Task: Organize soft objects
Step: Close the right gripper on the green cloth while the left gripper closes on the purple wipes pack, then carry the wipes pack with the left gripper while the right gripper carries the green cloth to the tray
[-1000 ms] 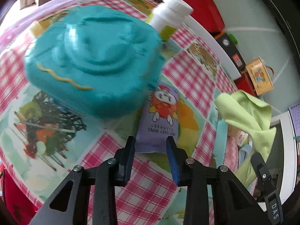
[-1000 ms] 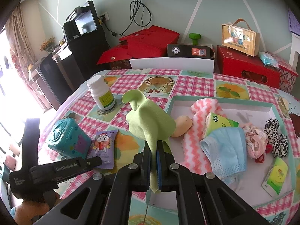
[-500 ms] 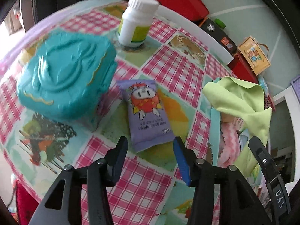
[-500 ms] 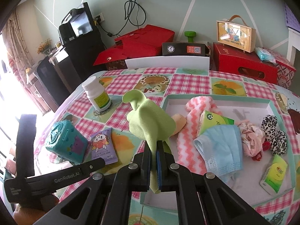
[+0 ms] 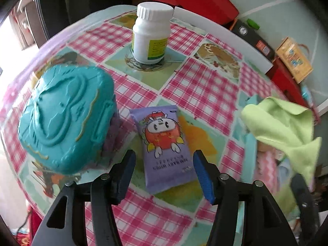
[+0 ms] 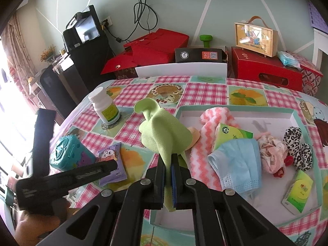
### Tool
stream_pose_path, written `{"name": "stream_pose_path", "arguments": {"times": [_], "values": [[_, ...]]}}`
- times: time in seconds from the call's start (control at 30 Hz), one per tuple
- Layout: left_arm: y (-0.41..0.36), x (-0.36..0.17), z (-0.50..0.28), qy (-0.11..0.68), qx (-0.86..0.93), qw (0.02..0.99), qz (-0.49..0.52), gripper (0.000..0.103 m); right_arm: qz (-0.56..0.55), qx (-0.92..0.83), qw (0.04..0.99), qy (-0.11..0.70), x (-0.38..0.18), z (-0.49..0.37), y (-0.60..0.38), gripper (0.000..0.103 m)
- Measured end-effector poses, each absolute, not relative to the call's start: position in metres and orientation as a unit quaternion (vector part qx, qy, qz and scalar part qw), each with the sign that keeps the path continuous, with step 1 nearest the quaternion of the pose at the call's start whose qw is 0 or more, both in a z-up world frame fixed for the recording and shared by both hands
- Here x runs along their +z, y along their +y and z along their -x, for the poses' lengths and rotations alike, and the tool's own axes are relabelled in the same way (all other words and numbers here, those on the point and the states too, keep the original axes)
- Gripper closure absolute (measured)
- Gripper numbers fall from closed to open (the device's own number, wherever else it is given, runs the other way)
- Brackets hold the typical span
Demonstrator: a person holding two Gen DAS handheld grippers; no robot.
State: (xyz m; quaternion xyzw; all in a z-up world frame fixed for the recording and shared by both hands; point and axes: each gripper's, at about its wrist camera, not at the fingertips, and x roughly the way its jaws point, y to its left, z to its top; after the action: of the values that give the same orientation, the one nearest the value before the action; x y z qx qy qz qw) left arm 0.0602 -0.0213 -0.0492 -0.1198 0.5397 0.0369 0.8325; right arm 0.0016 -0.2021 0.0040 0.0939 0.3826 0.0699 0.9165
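My right gripper (image 6: 170,164) is shut on a light green cloth (image 6: 164,131) and holds it up over the left edge of the white tray (image 6: 235,110). The cloth also shows at the right in the left wrist view (image 5: 285,127). My left gripper (image 5: 164,170) is open and hovers with its fingers either side of the near end of a purple wet-wipes packet (image 5: 164,143) lying flat on the checked tablecloth. The packet shows in the right wrist view (image 6: 111,164) too, partly behind the left gripper's body (image 6: 61,178).
A teal embossed box (image 5: 65,119) sits just left of the packet. A white pill bottle (image 5: 151,32) stands further back. The tray holds a pink-white striped cloth (image 6: 207,141), a blue face mask (image 6: 237,164), tissue packs (image 6: 231,133), scrunchies (image 6: 297,147). Red boxes stand behind the table.
My left gripper has pulled back, turned right and opened wider, framing the wipes packet. The right gripper still holds the green cloth and has barely shifted.
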Motion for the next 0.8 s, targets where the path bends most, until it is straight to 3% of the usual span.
{"name": "stream_pose_path", "arguments": {"times": [0.43, 0.7, 0.8], "values": [[-0.035, -0.065, -0.076, 0.543, 0.055, 0.833, 0.089, 0.044, -0.094, 0.069, 0.915, 0.386, 0.002, -0.004, -0.204, 0.098], [-0.034, -0.058, -0.067, 0.534, -0.005, 0.836, 0.124, 0.056, -0.098, 0.064, 0.916, 0.383, 0.002, -0.003, -0.205, 0.098], [-0.037, -0.045, -0.064, 0.513, -0.031, 0.847, 0.135, 0.056, -0.106, 0.060, 0.921, 0.371, 0.007, 0.000, -0.210, 0.098]]}}
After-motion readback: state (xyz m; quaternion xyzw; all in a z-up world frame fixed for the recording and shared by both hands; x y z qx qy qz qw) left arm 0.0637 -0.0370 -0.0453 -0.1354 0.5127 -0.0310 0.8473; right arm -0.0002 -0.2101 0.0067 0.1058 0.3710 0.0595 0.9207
